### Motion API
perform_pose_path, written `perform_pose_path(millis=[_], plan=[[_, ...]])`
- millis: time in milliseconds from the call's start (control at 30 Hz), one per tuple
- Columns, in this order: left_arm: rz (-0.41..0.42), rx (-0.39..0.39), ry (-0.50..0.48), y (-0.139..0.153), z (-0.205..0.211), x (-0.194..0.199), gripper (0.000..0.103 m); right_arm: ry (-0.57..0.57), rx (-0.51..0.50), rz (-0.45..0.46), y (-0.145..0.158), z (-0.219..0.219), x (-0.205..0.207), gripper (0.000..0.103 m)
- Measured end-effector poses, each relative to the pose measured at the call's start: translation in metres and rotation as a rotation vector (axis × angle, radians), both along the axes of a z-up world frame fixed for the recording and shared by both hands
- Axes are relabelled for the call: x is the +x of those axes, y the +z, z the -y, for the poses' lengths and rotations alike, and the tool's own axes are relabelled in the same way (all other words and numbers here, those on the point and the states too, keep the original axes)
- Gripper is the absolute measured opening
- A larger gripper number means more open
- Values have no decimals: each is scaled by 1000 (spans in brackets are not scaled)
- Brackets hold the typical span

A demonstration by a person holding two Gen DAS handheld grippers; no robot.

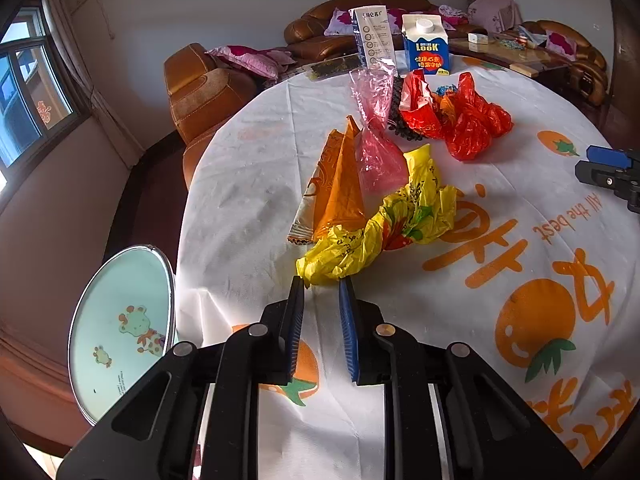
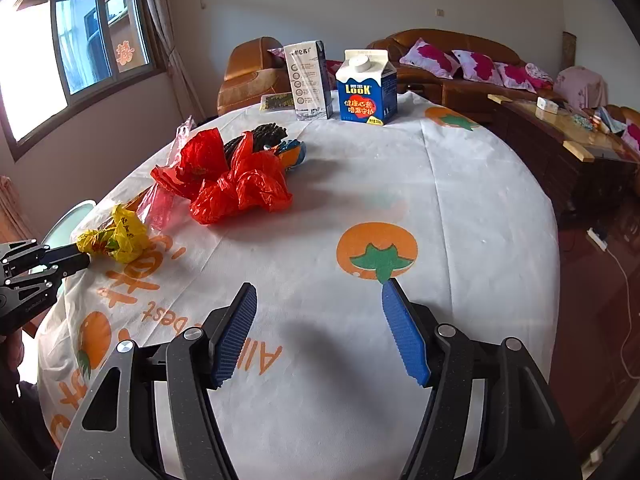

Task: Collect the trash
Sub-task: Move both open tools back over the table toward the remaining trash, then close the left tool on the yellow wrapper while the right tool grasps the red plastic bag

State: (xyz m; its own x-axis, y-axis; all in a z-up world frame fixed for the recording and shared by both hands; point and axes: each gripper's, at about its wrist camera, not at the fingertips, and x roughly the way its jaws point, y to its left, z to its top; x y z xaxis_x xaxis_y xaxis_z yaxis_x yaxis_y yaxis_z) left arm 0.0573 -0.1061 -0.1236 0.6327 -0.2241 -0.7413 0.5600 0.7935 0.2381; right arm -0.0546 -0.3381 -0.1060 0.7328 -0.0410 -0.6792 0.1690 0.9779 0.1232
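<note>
The left gripper [image 1: 322,278] sits at the lower centre of its own view, jaws drawn close together and pinching the near corner of a crumpled yellow plastic bag [image 1: 384,228]; from the right wrist view the same gripper [image 2: 86,258] enters at the left edge with its tips buried in that bag [image 2: 116,238]. The right gripper [image 2: 320,292] hangs released at the bottom of its frame, blue pads [image 2: 404,332] spread wide with nothing between them, above the white tablecloth [image 2: 360,184] printed with orange persimmons.

Just beyond the yellow bag, toward the frame's centre, lie an orange snack wrapper [image 1: 336,184] and a pink translucent bag [image 1: 376,140], touching one another. Farther up sits a crumpled red plastic bag [image 1: 460,120] over something dark and beaded. At the table's far edge, upper centre, stand a tall white carton [image 1: 374,38] and a blue milk carton [image 1: 426,46], side by side. A stool with a cartoon giraffe seat [image 1: 120,332] shows at lower left.
</note>
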Motion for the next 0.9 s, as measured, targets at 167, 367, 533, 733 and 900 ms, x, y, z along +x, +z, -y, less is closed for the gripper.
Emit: perform_pose_path(millis=[167, 367, 533, 733, 900], plan=[[-4, -4, 18, 6, -8, -2, 30, -3, 0, 6, 1, 2, 0, 65], [59, -32, 49, 26, -19, -15, 72, -8, 2, 11, 2, 4, 0, 65], [91, -58, 33, 26, -9, -11, 73, -5, 1, 10, 1, 5, 0, 65], [-10, -85, 27, -4, 1, 13, 37, -17, 5, 14, 2, 9, 0, 65], [-7, -81, -14, -2, 2, 9, 17, -22, 13, 15, 2, 11, 1, 65]])
